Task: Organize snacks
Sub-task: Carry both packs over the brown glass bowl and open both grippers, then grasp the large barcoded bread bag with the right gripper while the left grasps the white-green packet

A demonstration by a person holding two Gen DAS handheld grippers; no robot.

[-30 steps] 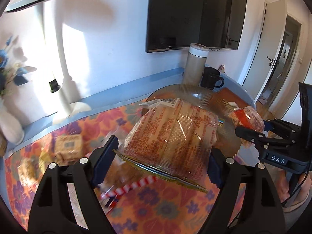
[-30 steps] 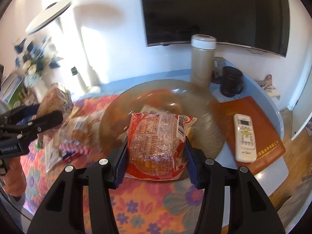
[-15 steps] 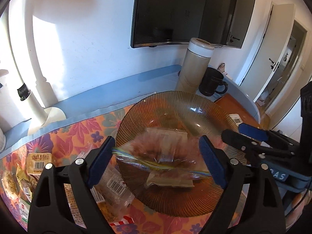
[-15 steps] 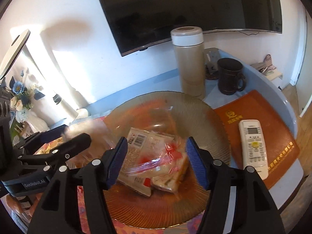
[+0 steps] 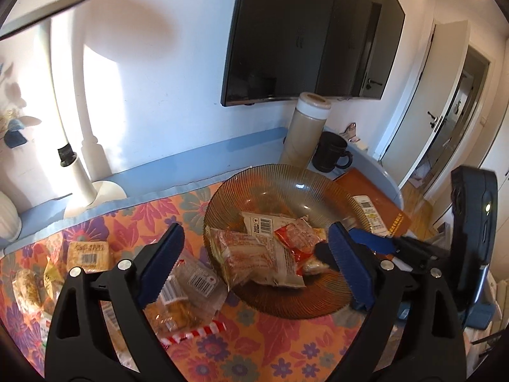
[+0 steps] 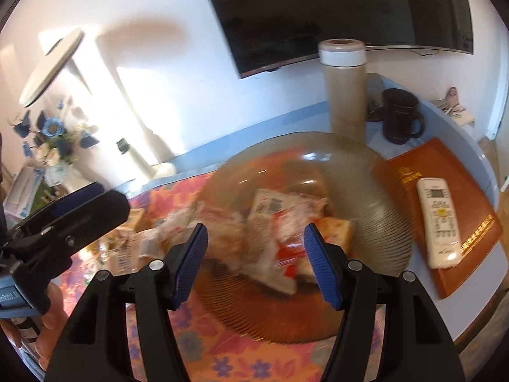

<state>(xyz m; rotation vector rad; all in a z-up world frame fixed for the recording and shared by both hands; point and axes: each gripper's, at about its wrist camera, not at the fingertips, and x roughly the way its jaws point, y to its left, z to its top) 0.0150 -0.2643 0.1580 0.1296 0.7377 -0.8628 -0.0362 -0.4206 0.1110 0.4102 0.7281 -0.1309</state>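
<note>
Left wrist: snack packets [image 5: 257, 251] in bowl [image 5: 286, 299]

An amber ribbed glass bowl [image 5: 288, 299] sits on an orange floral tablecloth [image 5: 254, 347] beside a black mug [image 5: 331, 156].

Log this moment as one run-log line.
left gripper: open, empty | right gripper: open, empty | ribbed amber glass bowl: holds wrapped snack packets | more packets on floral cloth

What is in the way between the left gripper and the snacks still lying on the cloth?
Nothing visible. The left gripper is open and empty, and the loose snacks lie uncovered on the cloth right below it, beside the bowl.
</note>
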